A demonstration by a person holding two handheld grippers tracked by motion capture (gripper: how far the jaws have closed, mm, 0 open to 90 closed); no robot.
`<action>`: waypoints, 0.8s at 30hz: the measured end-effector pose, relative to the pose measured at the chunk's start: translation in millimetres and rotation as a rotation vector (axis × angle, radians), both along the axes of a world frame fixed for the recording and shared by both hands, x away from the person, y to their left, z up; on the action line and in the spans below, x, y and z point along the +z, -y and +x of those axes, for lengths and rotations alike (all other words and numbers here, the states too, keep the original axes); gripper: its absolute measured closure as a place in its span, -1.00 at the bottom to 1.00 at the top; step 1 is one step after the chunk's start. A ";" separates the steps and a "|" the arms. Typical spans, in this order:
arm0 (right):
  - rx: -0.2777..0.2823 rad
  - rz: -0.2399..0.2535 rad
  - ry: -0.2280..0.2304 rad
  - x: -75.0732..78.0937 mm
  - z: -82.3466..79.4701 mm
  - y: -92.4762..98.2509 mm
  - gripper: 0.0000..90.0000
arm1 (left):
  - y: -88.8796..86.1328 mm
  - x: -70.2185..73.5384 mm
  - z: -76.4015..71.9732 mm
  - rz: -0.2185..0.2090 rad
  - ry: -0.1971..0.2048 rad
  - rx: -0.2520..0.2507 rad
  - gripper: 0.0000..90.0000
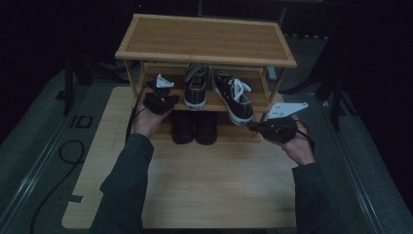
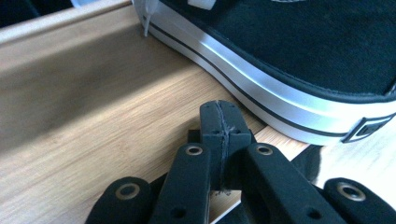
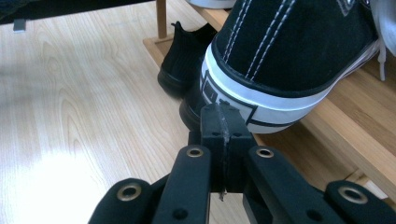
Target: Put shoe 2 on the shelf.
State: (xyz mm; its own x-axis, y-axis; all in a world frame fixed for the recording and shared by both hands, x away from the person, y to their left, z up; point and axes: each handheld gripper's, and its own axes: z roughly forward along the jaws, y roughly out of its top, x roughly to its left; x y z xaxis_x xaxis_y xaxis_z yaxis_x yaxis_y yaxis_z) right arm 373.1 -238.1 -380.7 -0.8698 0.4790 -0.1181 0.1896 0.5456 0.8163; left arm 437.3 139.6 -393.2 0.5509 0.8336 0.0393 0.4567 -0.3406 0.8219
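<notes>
dark surroundings frame a pale wooden bench [image 1: 195, 185] carrying a bamboo shoe rack [image 1: 204, 39]. on its middle shelf [image 1: 214, 100] stand two black canvas sneakers with white soles: the left sneaker [image 1: 196, 85] points into the rack, the right sneaker [image 1: 233, 95] sits angled, heel jutting over the shelf edge. two black boots [image 1: 194, 127] stand on the bottom shelf. left claw [image 2: 219, 122], pressed together and empty, rests just beside the left sneaker's sole. right claw [image 3: 223, 122], also pressed together and empty, sits close to the right sneaker's heel.
</notes>
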 end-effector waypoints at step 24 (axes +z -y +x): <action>0.050 0.021 -0.013 -1.4 15.7 -34.2 1.00 | 1.4 0.4 -0.9 0.006 -0.004 0.006 1.00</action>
State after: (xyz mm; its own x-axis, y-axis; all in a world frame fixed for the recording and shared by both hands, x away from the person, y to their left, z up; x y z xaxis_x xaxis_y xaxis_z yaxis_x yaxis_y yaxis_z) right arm 388.8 -204.0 -382.0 -0.8941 0.4372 -0.0972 0.1731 0.5375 0.8253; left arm 436.4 138.2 -392.8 0.5460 0.8367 0.0423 0.4623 -0.3430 0.8177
